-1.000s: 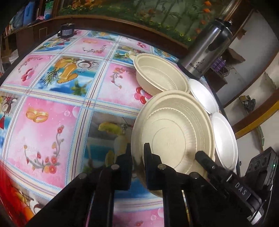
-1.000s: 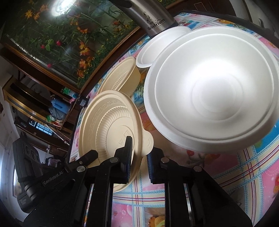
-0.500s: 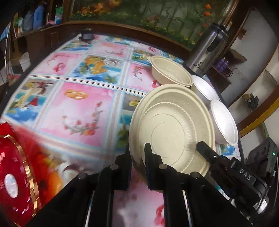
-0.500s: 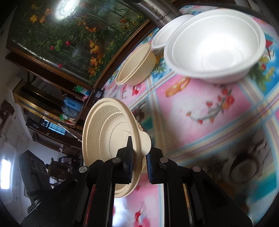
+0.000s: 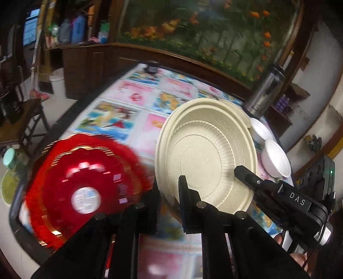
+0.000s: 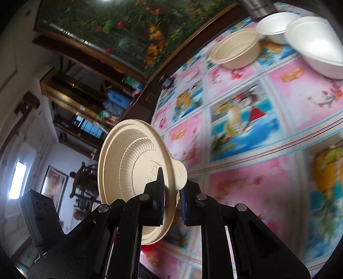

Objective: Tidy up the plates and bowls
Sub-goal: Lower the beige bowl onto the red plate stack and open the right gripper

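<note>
1. Beige plate (image 5: 205, 158) held clear of the table, clamped at its lower rim by the left gripper (image 5: 169, 197), pads pinched on the edge; tilted up on edge, face toward the camera.
2. Same plate (image 6: 133, 171) also clamped by the right gripper (image 6: 171, 193), jaws closed on the rim by a small tab; seen here nearly edge-on.
3. Round, pale cream, matte; ribbed ring around a flat centre, embossed band on the broad outer rim.
4. Left of the left gripper, just below and beside the plate: red scalloped plate (image 5: 85, 188) with gold trim and a pale label at its centre, blurred.
5. Ahead of the right gripper, far across the patterned tablecloth (image 6: 246, 128): beige bowl (image 6: 235, 51); right of it two white bowls (image 6: 276, 26), (image 6: 317, 45), close together; steel flask (image 6: 257, 6) behind them.
6. Right gripper's body (image 5: 285, 199) visible right of the plate in the left wrist view.
</note>
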### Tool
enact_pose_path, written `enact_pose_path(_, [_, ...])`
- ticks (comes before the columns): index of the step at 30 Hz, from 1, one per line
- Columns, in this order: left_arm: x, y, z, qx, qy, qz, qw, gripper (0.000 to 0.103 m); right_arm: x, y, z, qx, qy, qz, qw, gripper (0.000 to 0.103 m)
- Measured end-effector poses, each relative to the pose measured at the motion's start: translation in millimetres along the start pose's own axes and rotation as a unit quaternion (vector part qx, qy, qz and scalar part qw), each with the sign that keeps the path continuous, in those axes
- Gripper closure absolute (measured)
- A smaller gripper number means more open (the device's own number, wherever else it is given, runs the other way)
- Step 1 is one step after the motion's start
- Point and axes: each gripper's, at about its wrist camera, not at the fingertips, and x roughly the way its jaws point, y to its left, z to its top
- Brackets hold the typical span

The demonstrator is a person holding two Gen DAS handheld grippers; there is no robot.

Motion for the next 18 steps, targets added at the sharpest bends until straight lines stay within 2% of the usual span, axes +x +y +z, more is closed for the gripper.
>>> enact_pose_path(10, [-16, 85, -14, -0.077, 0.001, 0.049, 0.9958, 0.089, 77, 51, -46, -0.041, 0.095, 0.016, 0.995, 0.09])
enact_pose_path(18, [-14, 108, -24, -0.097, 0.011, 0.064, 0.9932, 0.089, 108, 64, -60, -0.051, 0.13, 0.011, 0.99, 0.09])
